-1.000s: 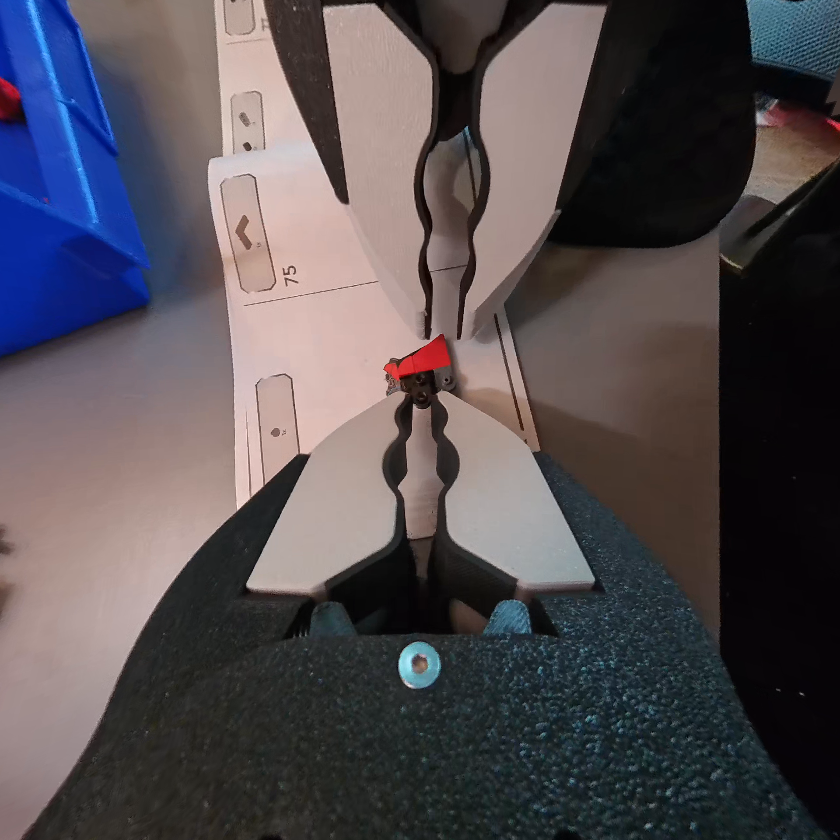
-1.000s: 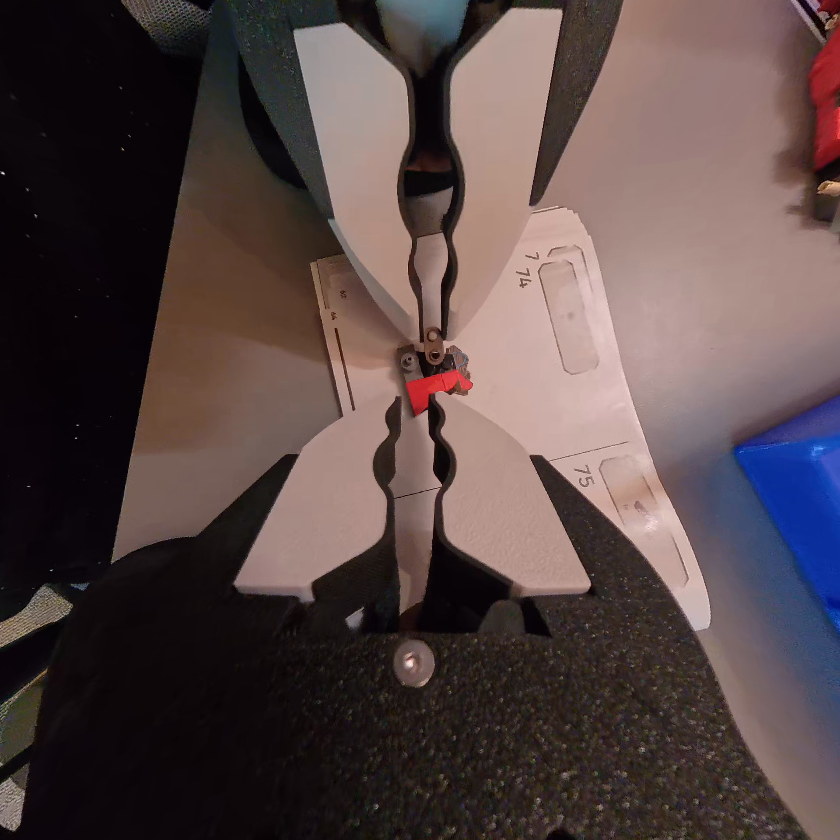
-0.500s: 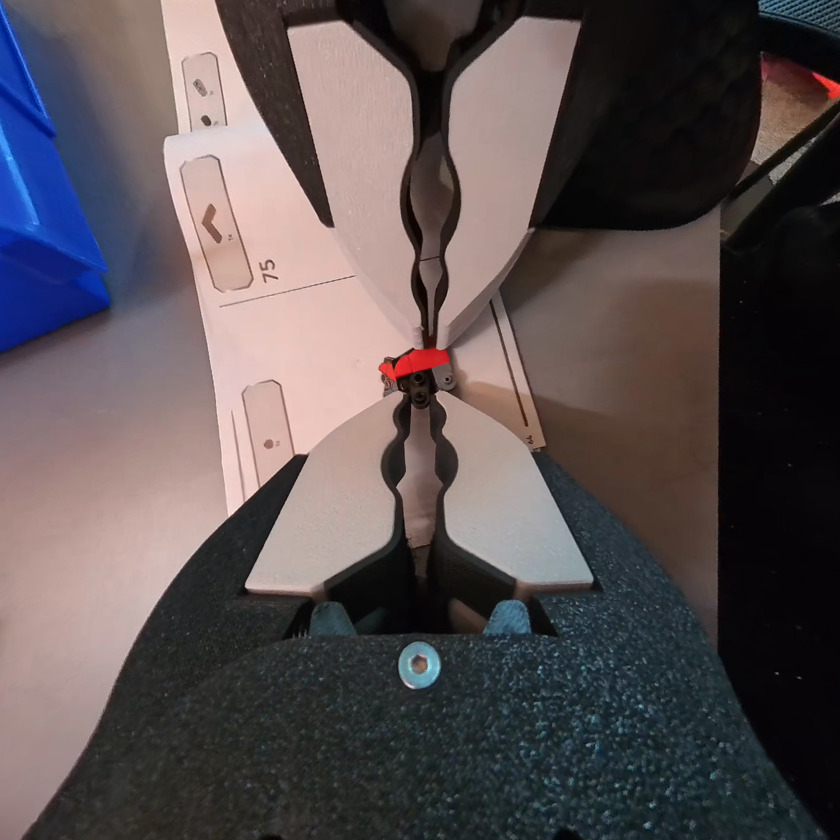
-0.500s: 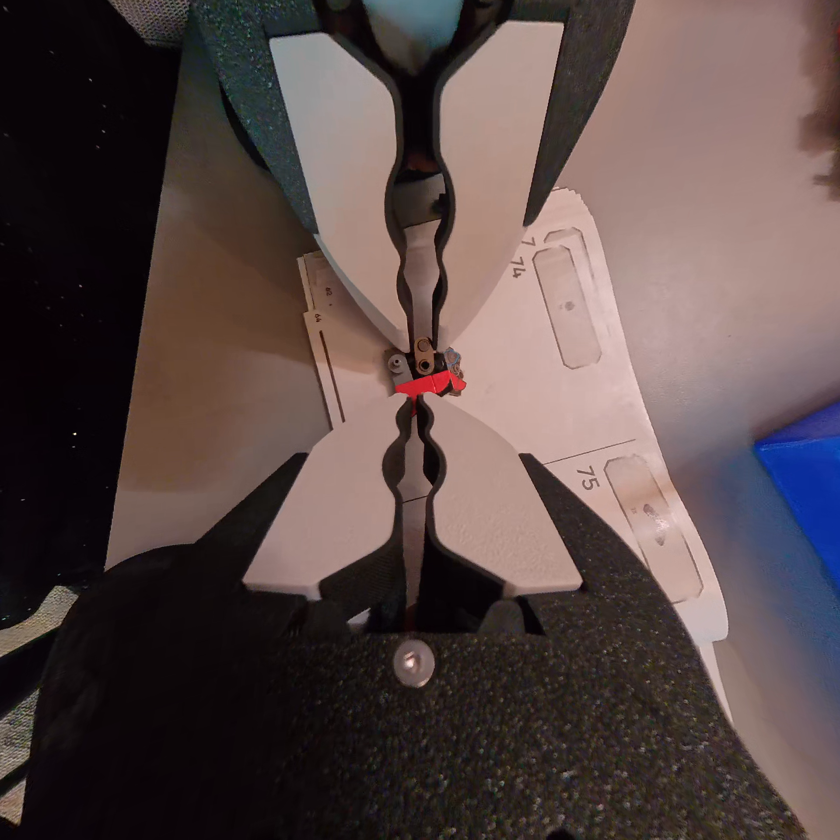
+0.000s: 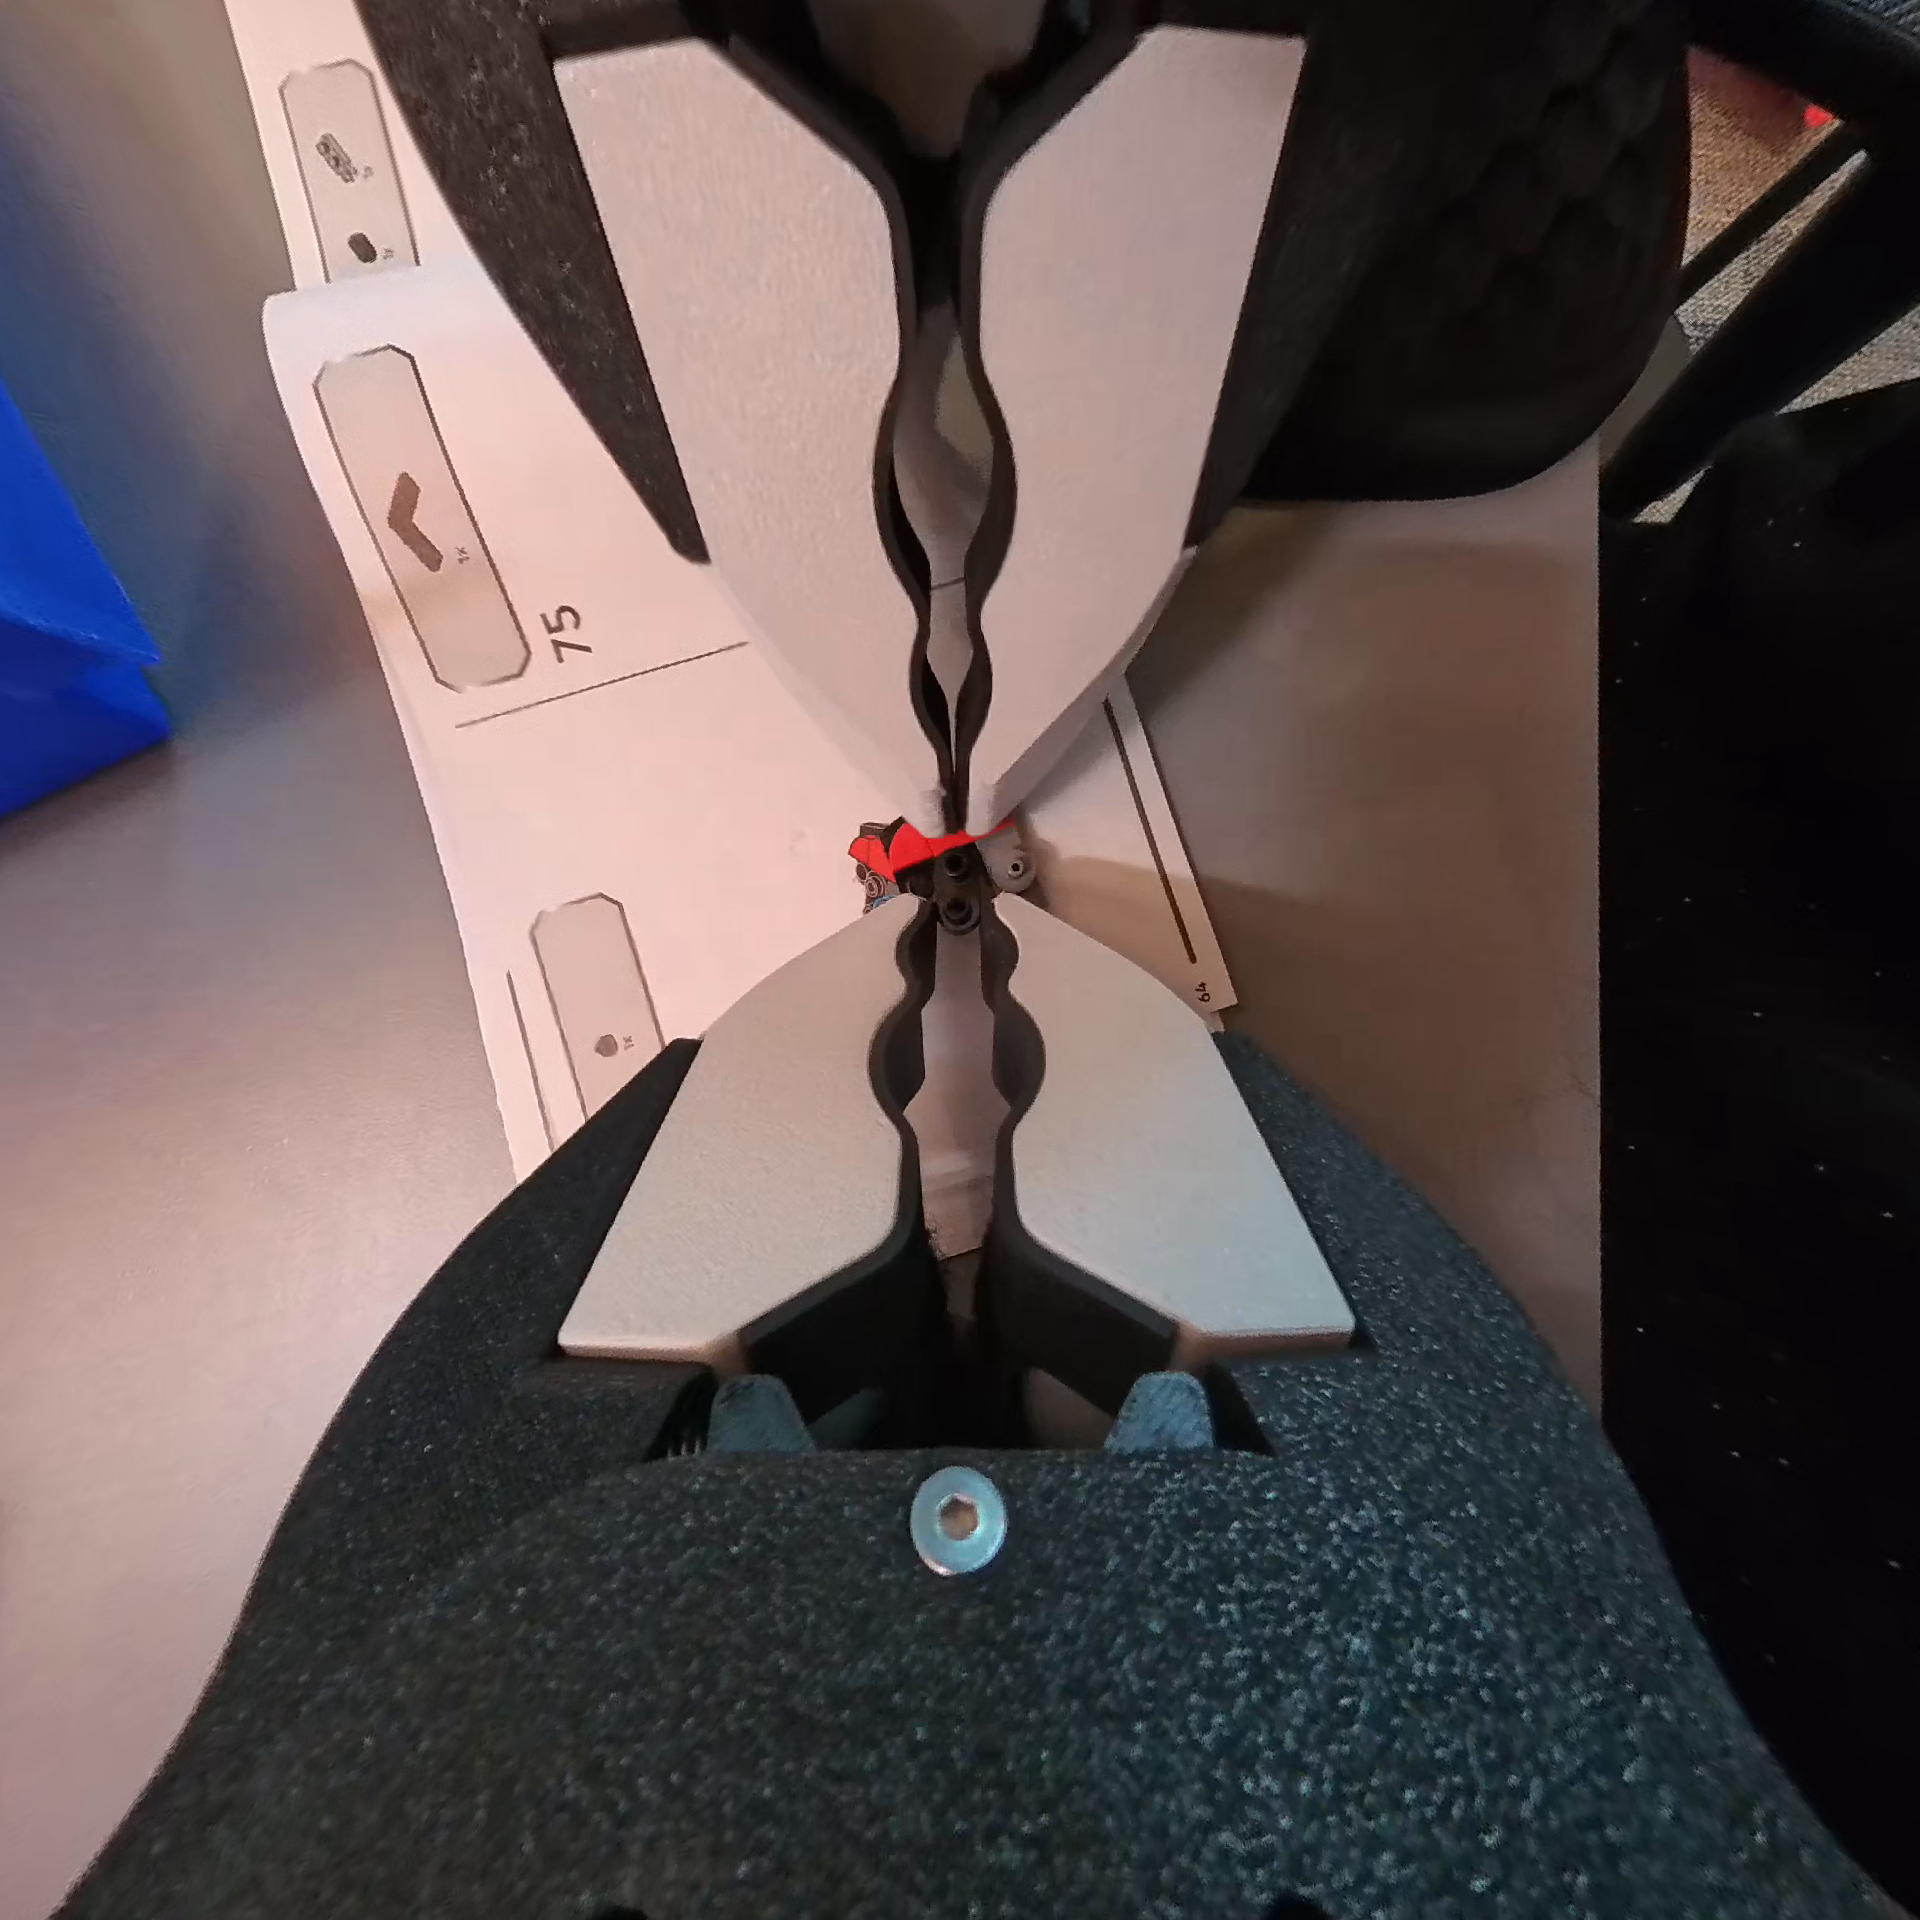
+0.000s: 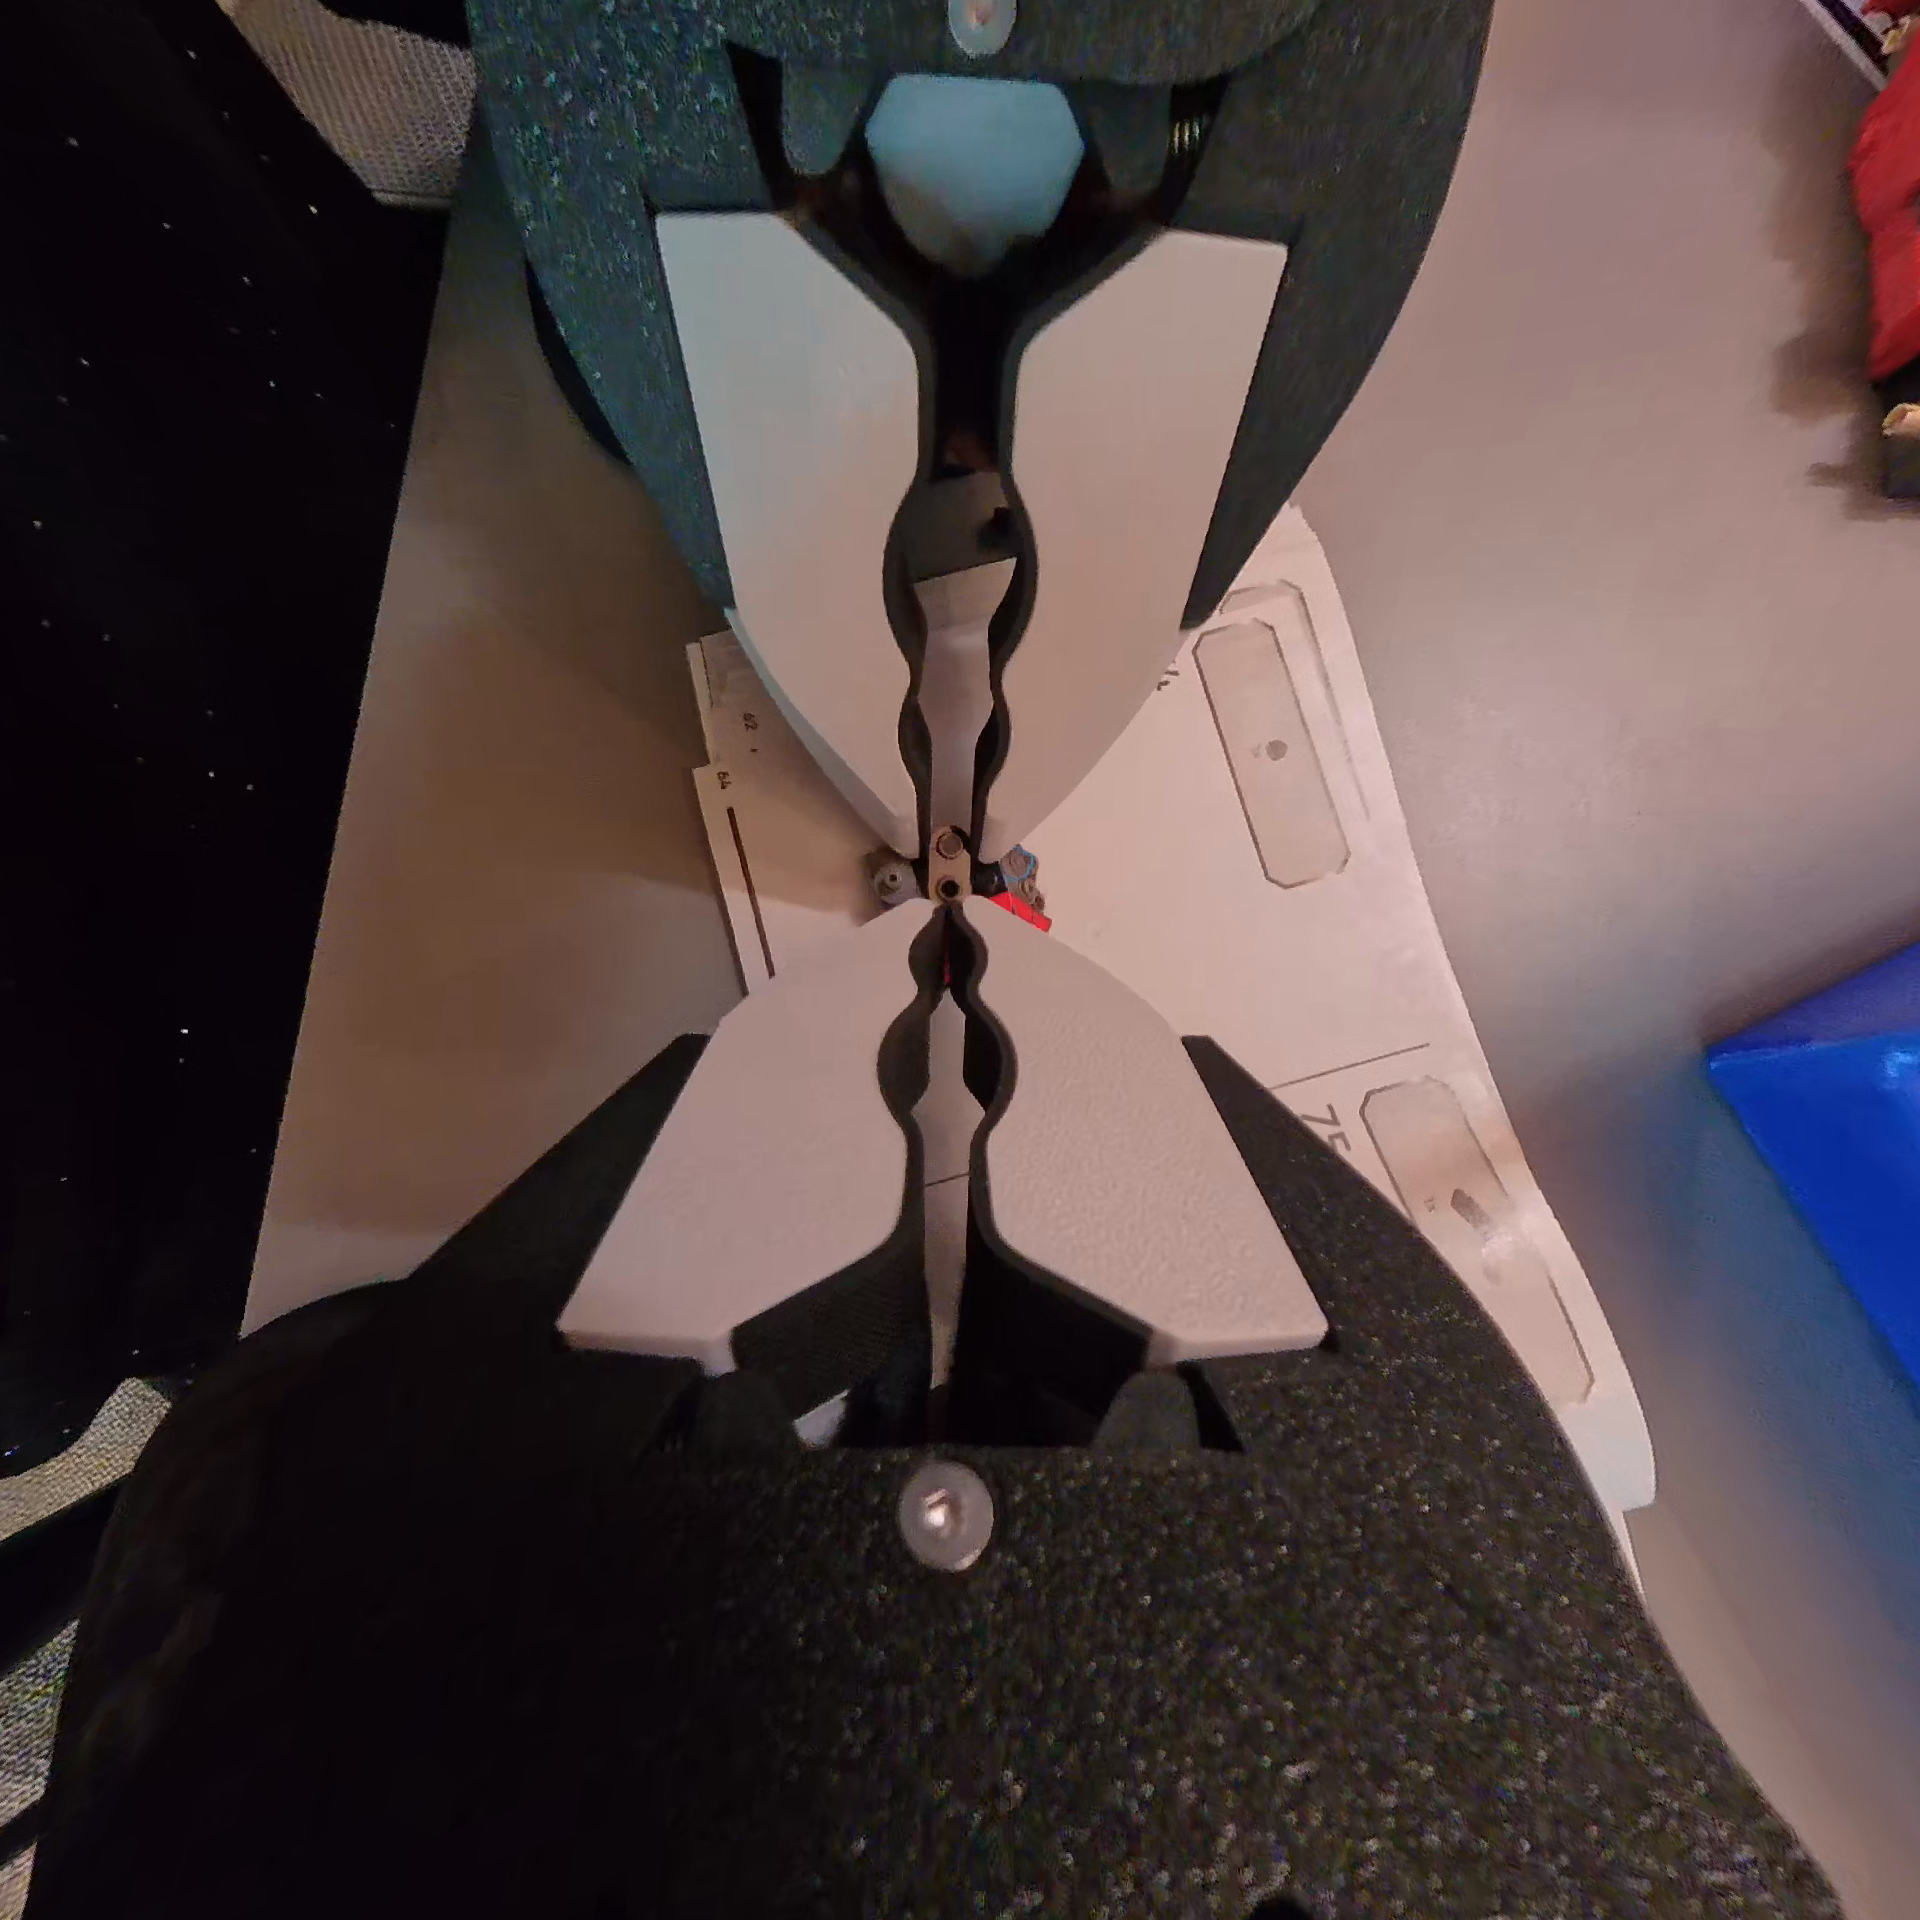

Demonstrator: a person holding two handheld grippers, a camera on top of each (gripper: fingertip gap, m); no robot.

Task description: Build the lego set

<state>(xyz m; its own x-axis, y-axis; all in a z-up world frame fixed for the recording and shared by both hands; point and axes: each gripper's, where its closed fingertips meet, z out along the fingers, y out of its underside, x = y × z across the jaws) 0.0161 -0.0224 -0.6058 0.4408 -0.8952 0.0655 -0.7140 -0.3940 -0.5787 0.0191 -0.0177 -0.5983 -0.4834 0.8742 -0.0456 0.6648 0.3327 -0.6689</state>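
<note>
I saw the small lego assembly (image 5: 956, 883) held above the open instruction booklet (image 5: 644, 790); its black holed beam pointed toward me; a red piece (image 5: 909, 844) sat against its far end, tilted.

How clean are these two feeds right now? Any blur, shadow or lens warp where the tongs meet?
Left wrist view: wide-angle bend curves the instruction sheet; blue bin smeared at the edge; red piece fairly sharp. Right wrist view: own housing nearly black in shadow, right tongs dim, dark beam readable.
</note>
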